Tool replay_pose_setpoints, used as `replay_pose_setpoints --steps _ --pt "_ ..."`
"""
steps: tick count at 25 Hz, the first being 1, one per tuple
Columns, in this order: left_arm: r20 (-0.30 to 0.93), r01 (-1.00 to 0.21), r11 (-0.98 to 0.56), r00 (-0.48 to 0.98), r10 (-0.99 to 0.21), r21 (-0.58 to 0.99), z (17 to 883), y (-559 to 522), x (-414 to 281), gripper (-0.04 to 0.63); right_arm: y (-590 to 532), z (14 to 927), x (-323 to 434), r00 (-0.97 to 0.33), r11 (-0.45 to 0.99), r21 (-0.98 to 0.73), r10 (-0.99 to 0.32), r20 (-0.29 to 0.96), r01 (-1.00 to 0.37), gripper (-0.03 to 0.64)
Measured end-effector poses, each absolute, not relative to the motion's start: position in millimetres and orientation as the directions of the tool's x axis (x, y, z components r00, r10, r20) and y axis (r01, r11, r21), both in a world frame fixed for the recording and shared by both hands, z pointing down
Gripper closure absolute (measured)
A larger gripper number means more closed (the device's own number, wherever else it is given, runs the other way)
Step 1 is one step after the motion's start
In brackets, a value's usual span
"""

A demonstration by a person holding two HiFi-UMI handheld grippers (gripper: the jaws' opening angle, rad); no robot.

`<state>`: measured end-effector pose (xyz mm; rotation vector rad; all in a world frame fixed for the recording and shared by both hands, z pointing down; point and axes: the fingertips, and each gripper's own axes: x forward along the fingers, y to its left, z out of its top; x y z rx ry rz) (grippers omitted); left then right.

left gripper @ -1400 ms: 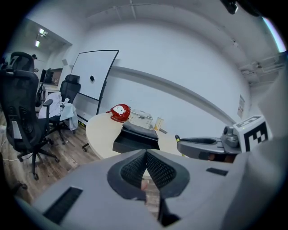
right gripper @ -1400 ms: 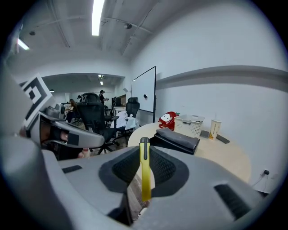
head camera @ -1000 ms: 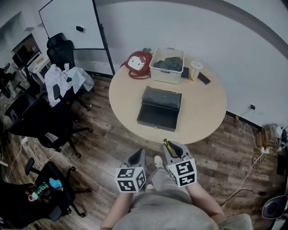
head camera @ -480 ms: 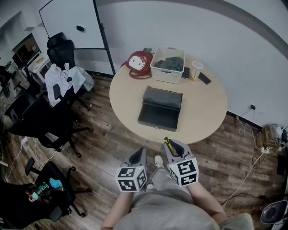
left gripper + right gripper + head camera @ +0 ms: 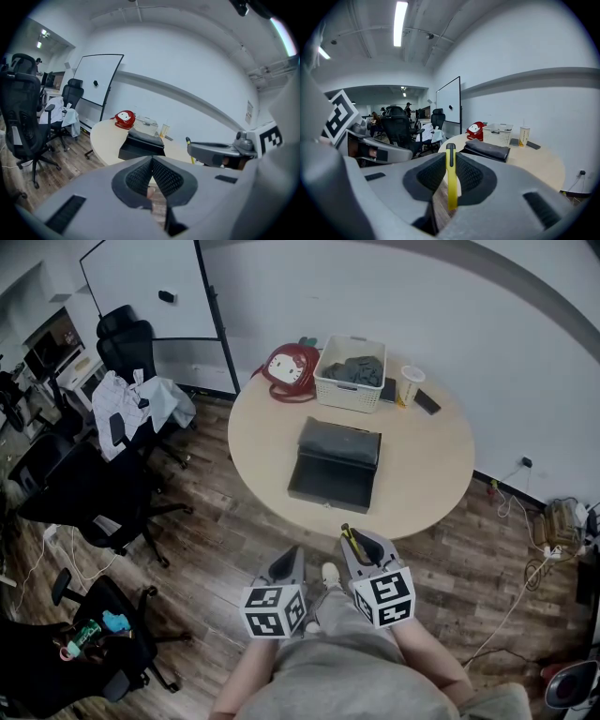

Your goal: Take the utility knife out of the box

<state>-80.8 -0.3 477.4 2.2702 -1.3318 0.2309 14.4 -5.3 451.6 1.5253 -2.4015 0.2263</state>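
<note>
Yellow utility knife (image 5: 451, 187) clamped between the jaws of the right gripper (image 5: 451, 157), well apart from the box (image 5: 333, 486) on the tabletop (image 5: 427, 474). Left gripper (image 5: 152, 161) jaws closed, empty.

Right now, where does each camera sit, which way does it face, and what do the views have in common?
Head view: on the person's head, looking steeply down at the round table and open black box; the left claw, right claw and forearms show.
Left gripper view: on the left claw, facing the table; its shut, empty jaws fill the bottom, right claw at right.
Right gripper view: on the right claw, facing the table; its jaws grip the yellow utility knife, left claw at left.
Shared: all see table and box.
</note>
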Motion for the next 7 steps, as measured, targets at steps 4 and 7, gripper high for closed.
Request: replay_pose_setpoints --steps 4,7 --pt "0.385 -0.854 -0.404 0.512 -0.768 0.329 478.7 -0.8 -78.5 0.592 -6.7 450.9 15.1 -0.401 0.43 0.022 -0.858 0.32 -0.902 0.561" --pt "0.386 -0.853 -0.406 0.514 -0.766 0.329 479.9 -1.0 -77.4 0.592 -7.6 450.8 15.2 -0.403 0.432 0.023 -0.858 0.319 -0.901 0.561"
